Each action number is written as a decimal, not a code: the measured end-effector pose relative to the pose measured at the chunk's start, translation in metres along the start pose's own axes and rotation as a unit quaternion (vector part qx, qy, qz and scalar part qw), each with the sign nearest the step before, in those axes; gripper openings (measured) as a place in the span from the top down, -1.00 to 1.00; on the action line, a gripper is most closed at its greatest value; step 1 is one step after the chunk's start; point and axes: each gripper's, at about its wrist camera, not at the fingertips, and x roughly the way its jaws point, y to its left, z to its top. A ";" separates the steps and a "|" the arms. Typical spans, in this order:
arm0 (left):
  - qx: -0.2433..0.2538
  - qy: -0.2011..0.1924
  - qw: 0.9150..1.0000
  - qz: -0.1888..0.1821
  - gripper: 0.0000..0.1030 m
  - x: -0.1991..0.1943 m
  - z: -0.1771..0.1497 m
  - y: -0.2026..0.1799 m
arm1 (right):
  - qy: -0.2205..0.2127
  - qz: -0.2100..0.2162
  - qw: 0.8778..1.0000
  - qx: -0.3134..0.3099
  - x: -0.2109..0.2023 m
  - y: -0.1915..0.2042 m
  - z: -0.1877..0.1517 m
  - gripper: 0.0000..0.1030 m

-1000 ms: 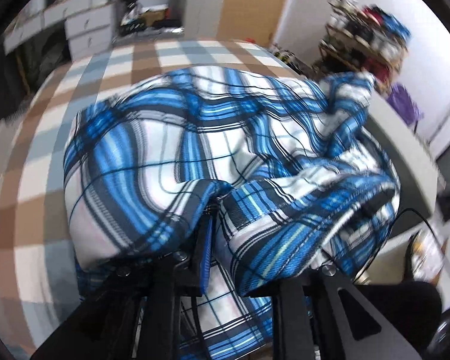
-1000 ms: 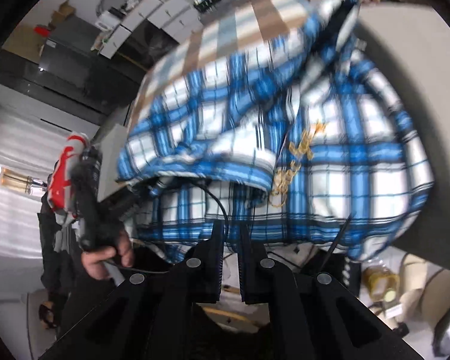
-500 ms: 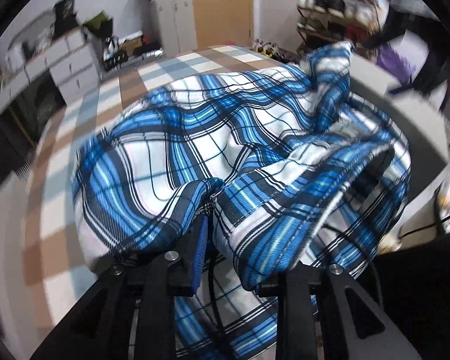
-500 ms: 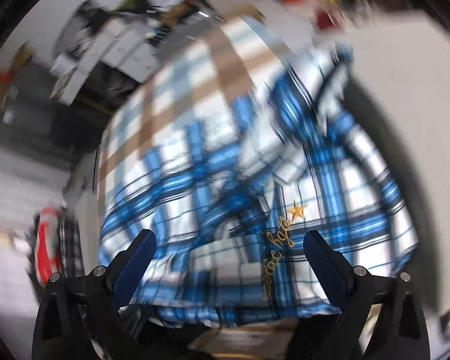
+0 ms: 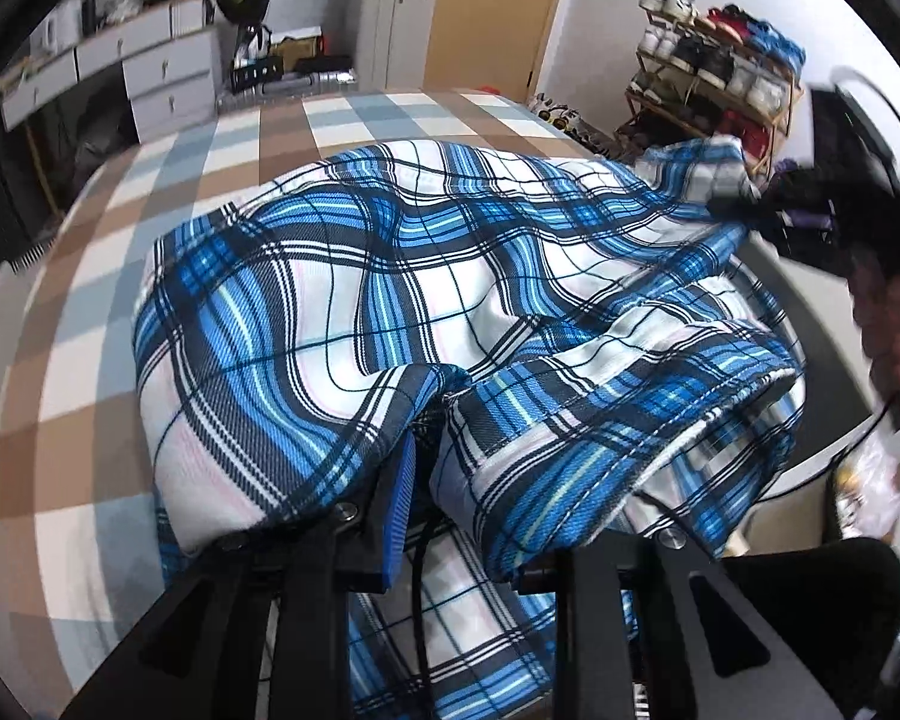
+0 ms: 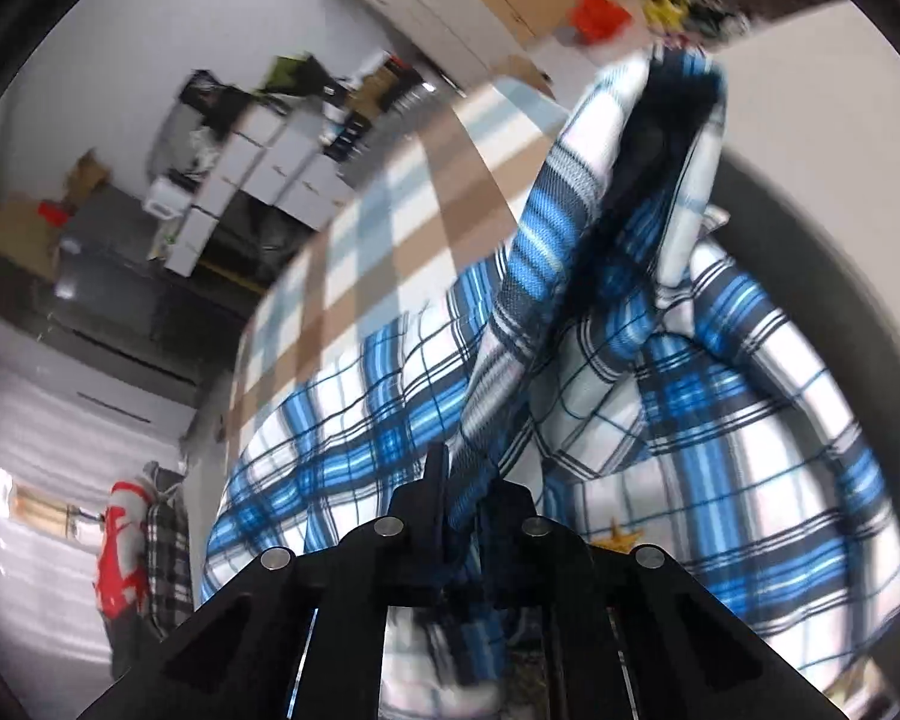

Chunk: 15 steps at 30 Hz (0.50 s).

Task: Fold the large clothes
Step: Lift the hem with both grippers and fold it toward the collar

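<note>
Beneath everything lies a bedspread (image 5: 120, 276) checked in brown, white and pale blue, and your work sits on it. Your left gripper (image 5: 450, 510) has its fingers clamped on a bunched fold of the blue, white and black plaid shirt (image 5: 402, 300), which drapes over both black finger mounts and hides the tips. Your right gripper (image 6: 468, 480) has its jaws squeezed nearly together on a raised, twisted strip of the same shirt (image 6: 720, 420), and that strip rises from the fingers toward the top of the right wrist view. From the left wrist view the right gripper (image 5: 822, 204) shows at the shirt's far corner, held in your hand (image 5: 888, 324). Outward from both grips, the shirt lies crumpled on the bedspread near the bed's grey edge (image 6: 810, 192). Beyond stand white drawer units (image 5: 156, 72), a wooden door (image 5: 492, 12) and a shoe rack (image 5: 714, 72).
</note>
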 end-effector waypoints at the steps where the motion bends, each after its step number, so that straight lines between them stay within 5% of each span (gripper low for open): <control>1: -0.002 0.001 1.000 -0.005 0.62 -0.001 0.000 -0.001 | 0.002 -0.009 1.000 -0.004 -0.002 -0.003 -0.004 0.87; 6: 0.022 0.009 1.000 -0.014 0.24 -0.003 -0.005 -0.009 | 0.028 -0.059 0.998 -0.008 0.007 -0.036 -0.033 0.87; 12: 0.097 -0.006 0.995 -0.007 0.23 -0.023 -0.016 -0.018 | 0.061 0.003 0.991 0.117 0.009 -0.073 -0.046 0.80; 15: 0.086 0.005 0.995 -0.050 0.09 -0.037 -0.021 -0.003 | 0.086 0.001 0.991 0.101 0.005 -0.067 -0.051 0.79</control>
